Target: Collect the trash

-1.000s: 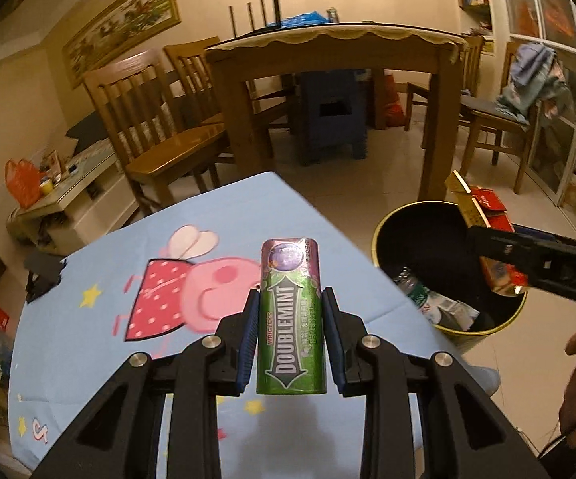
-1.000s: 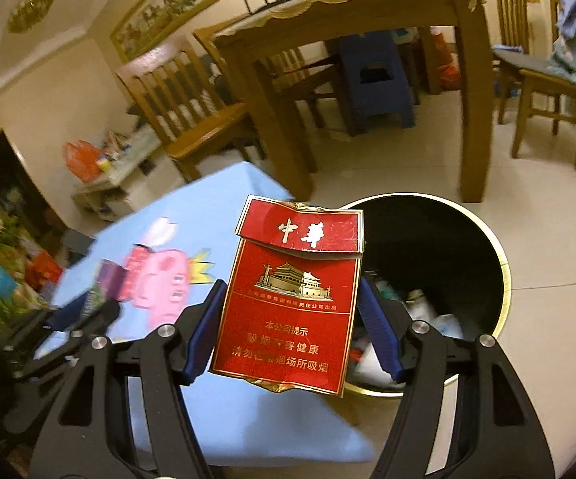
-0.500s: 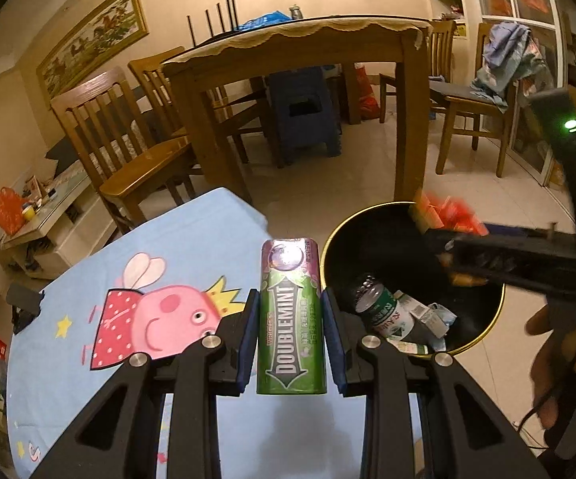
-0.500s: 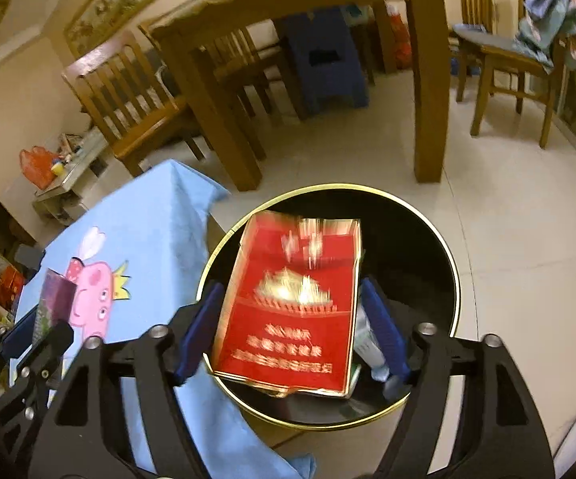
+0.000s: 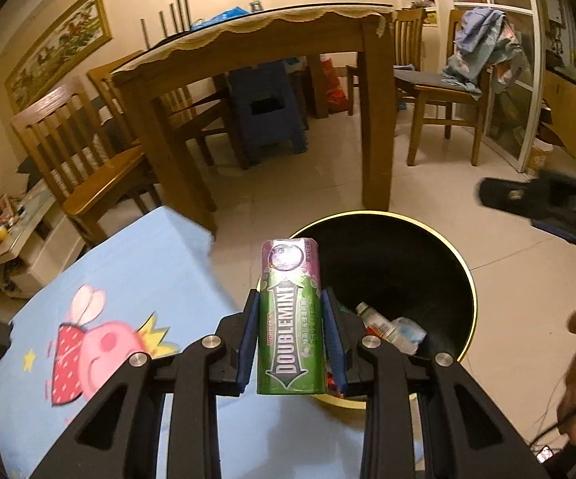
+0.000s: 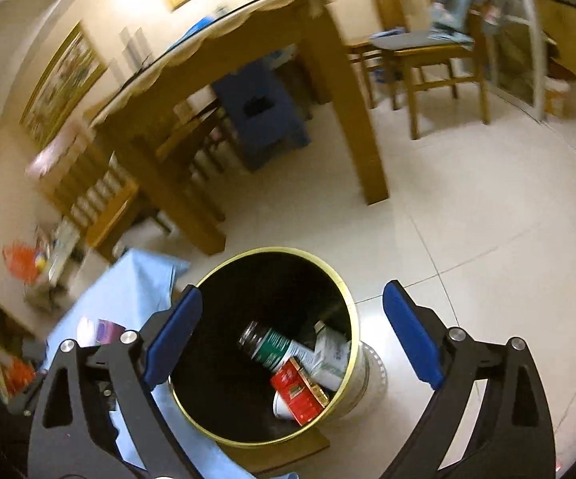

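Step in hand: dropping trash into the round black bin with a gold rim [image 6: 351, 319], lower centre of the right wrist view.
Right hand-held gripper [image 6: 288, 335]: jaws opening wide above the bin, nothing between them; a red cigarette pack [image 6: 299, 391] lies inside among bottles.
Left hand-held gripper [image 5: 289, 339]: clamped on an upright green Doublemint gum canister [image 5: 291, 319], at the bin's near rim, beside the blue cartoon-print bench cloth [image 5: 128, 279].
Next move: likely carry the canister over the opening, then release.
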`<action>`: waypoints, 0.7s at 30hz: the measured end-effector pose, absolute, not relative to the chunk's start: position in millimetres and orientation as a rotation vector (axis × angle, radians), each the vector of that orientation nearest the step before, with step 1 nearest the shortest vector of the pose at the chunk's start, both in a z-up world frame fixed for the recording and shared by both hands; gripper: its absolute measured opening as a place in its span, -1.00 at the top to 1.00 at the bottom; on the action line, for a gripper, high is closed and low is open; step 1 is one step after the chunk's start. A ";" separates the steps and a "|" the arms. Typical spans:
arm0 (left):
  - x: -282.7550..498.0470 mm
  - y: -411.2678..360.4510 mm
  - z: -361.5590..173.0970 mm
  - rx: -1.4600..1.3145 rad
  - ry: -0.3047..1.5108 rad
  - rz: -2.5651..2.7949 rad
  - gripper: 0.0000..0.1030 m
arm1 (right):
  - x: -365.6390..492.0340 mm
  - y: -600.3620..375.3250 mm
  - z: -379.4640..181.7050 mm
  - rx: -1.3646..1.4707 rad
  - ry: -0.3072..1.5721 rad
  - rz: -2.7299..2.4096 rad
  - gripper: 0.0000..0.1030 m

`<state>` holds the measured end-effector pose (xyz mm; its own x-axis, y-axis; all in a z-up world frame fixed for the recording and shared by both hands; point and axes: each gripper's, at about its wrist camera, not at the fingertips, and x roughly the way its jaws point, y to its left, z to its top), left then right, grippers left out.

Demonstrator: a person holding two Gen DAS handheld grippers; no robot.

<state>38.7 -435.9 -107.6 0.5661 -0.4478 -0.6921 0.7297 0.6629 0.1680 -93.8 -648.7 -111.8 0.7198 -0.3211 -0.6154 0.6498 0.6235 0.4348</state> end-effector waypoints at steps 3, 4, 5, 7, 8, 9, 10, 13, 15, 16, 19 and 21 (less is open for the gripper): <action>43.2 -455.8 -106.3 0.476 0.654 -0.750 0.44 | -114.7 -664.3 -111.5 0.748 0.488 -0.617 -0.77; 44.0 -460.6 -105.8 0.477 0.652 -0.755 0.44 | -119.7 -668.6 -111.2 0.761 0.480 -0.622 -0.77; 45.4 -465.2 -105.7 0.478 0.651 -0.759 0.44 | -122.2 -671.3 -110.8 0.770 0.476 -0.623 -0.77; 48.1 -474.4 -107.9 0.481 0.658 -0.769 0.43 | -126.2 -673.1 -110.7 0.778 0.469 -0.624 -0.77; 49.5 -476.1 -109.6 0.482 0.664 -0.779 0.43 | -127.3 -673.5 -109.8 0.778 0.465 -0.627 -0.77; 51.6 -479.2 -112.7 0.486 0.675 -0.785 0.25 | -129.2 -674.1 -108.3 0.779 0.458 -0.631 -0.77; 52.2 -480.2 -115.2 0.489 0.678 -0.784 0.04 | -130.9 -673.4 -106.6 0.780 0.453 -0.631 -0.77; 49.3 -478.3 -120.2 0.492 0.667 -0.809 -0.38 | -131.7 -671.2 -103.0 0.769 0.449 -0.635 -0.77; 45.7 -474.8 -122.7 0.508 0.663 -0.816 -0.39 | -129.2 -667.1 -101.0 0.757 0.453 -0.633 -0.77; 45.0 -471.0 -123.1 0.510 0.664 -0.810 -0.39 | -127.0 -664.0 -100.1 0.746 0.457 -0.633 -0.77; 44.1 -448.0 -118.1 0.484 0.667 -0.789 -0.41 | -116.7 -651.1 -96.2 0.692 0.478 -0.618 -0.77; 41.3 -422.3 -111.4 0.459 0.651 -0.738 -0.68 | -105.7 -637.9 -93.9 0.642 0.501 -0.595 -0.77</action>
